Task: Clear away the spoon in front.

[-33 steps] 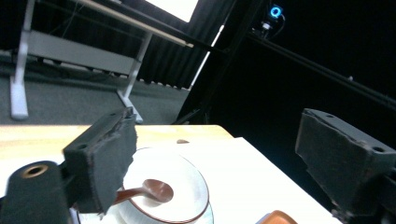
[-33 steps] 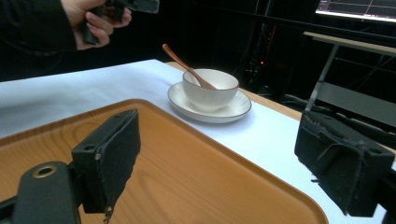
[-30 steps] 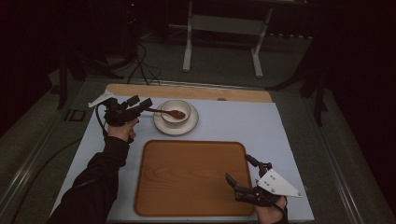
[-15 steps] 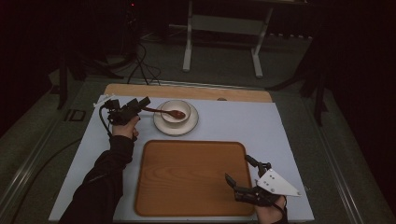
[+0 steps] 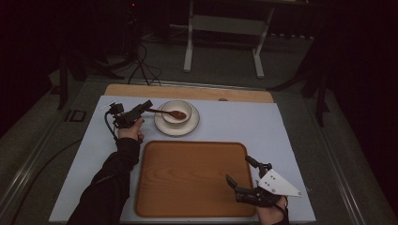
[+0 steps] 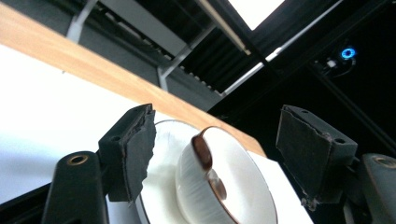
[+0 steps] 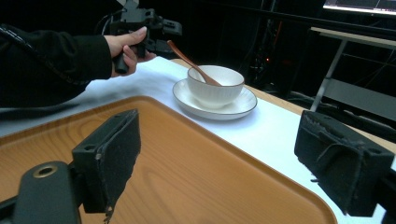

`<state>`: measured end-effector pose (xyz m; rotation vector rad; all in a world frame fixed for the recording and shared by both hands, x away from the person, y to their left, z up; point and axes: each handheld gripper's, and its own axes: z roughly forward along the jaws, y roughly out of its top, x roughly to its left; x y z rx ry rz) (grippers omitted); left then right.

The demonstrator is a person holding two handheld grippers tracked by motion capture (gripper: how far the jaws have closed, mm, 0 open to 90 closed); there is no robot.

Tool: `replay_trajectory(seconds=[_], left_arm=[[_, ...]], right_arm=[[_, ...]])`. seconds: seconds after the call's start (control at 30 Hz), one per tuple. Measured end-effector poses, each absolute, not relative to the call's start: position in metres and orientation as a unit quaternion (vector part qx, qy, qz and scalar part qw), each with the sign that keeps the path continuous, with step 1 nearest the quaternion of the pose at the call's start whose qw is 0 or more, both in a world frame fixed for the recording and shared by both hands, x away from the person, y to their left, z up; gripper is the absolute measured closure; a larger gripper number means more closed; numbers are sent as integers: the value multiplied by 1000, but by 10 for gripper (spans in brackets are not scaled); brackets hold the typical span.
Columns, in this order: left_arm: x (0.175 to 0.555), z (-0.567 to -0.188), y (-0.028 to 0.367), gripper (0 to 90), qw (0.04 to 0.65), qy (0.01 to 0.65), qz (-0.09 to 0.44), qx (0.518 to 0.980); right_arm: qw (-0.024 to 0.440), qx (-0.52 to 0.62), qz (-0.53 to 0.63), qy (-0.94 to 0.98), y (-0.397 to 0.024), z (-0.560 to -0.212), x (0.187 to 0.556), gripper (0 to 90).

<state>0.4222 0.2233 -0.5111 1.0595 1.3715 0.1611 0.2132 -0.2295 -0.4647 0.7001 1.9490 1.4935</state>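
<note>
A white bowl (image 5: 180, 108) stands on a white saucer (image 5: 162, 125) at the back of the table, with a brown wooden spoon (image 5: 171, 113) resting in it, handle pointing left. My left gripper (image 5: 146, 108) is level with the handle's tip. In the left gripper view the jaws of my left gripper (image 6: 219, 128) stand wide apart, open, with the spoon's handle end (image 6: 202, 154) between them and untouched, and the bowl (image 6: 243, 186) just behind. My right gripper (image 5: 239, 169) hangs open over the front right of the wooden tray (image 5: 187, 178), holding nothing.
The tray (image 7: 187, 168) lies bare. White table cover (image 5: 234, 124) runs around it, and a wooden strip (image 5: 187, 92) edges the table's far side. Behind the table stands a metal frame (image 5: 225, 28) on the floor. Cables trail at the back left.
My left gripper has crept a little to the right, closer to the spoon's handle. The right gripper, bowl and tray have stayed put.
</note>
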Motion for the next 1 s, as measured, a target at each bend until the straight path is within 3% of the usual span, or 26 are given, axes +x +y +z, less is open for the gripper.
replay_trajectory(seconds=[0.43, 0.7, 1.0], left_arm=[[423, -523, 211, 636, 645, 640, 45, 415], [422, -524, 206, 799, 644, 652, 50, 398], [420, -517, 205, 835, 641, 642, 79, 413]], right_arm=[[287, 262, 560, 732, -230, -465, 214, 144], [284, 262, 560, 733, -230, -465, 214, 144], [284, 262, 560, 733, -230, -465, 214, 144]])
